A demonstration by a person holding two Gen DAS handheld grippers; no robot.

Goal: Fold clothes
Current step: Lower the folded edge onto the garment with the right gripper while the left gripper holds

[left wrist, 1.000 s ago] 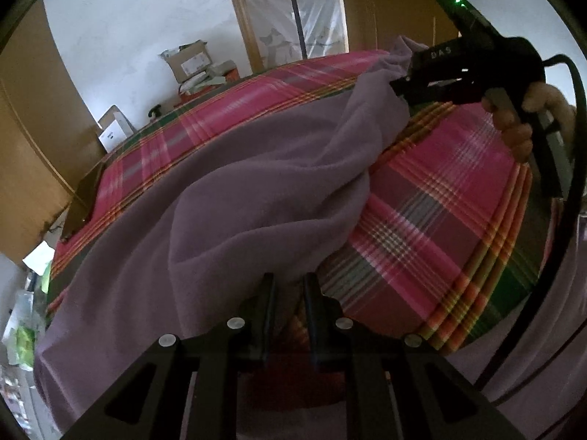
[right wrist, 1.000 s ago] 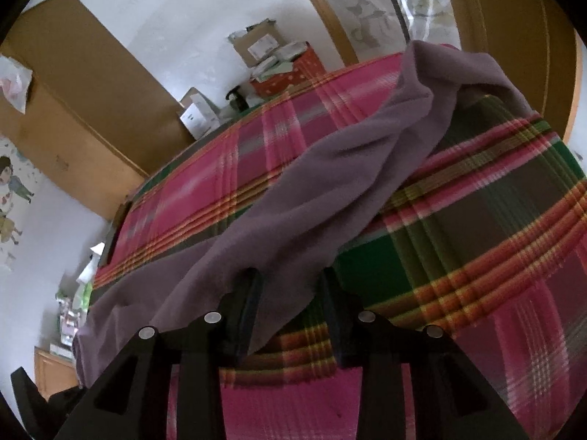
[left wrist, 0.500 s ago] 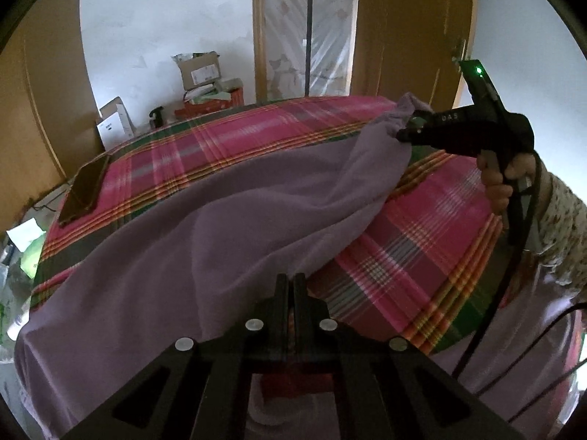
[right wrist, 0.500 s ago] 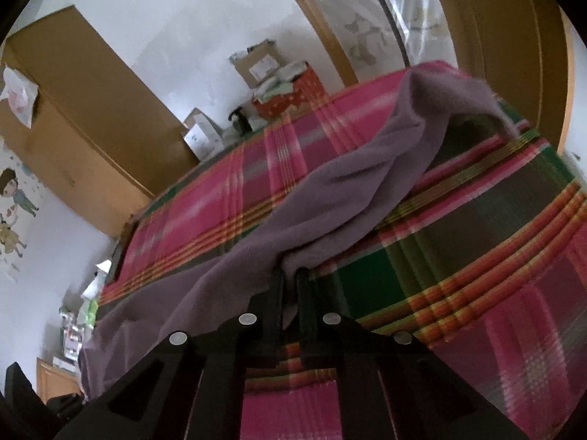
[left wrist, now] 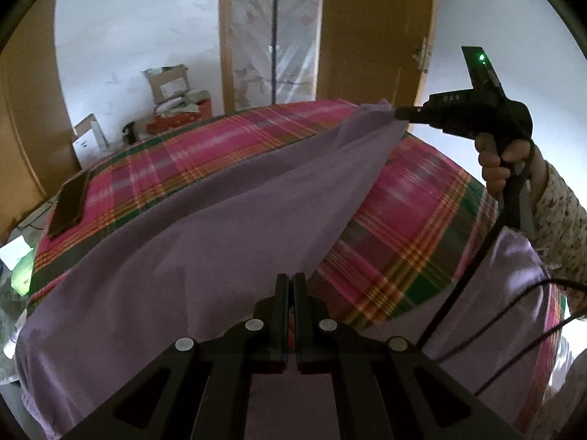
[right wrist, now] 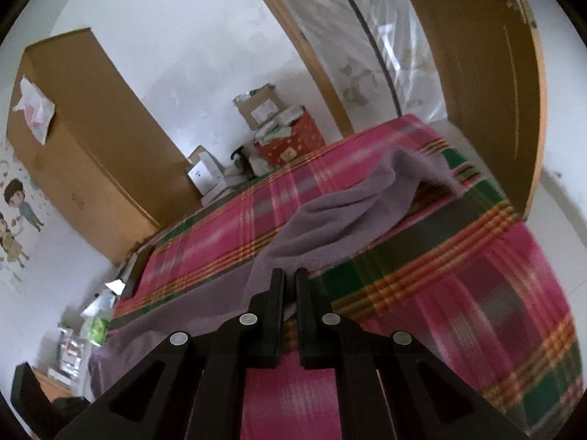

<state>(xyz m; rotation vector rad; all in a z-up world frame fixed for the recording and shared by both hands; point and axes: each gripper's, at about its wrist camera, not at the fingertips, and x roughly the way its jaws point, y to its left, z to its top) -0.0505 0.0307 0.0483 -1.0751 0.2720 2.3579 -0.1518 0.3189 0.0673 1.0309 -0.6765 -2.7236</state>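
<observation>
Faintly, "DAS" on right gripper (left wrist: 400, 113), pinching purple cloth (left wrist: 220, 242)

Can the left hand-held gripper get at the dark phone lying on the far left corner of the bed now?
Probably not: the left hand-held gripper is shut on the purple cloth, though nothing blocks the phone.

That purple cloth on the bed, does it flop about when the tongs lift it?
Probably yes: the purple cloth sags between the left tongs and right tongs, so it looks floppy. It likely drapes rather than slides on the plaid bedcover.
</observation>
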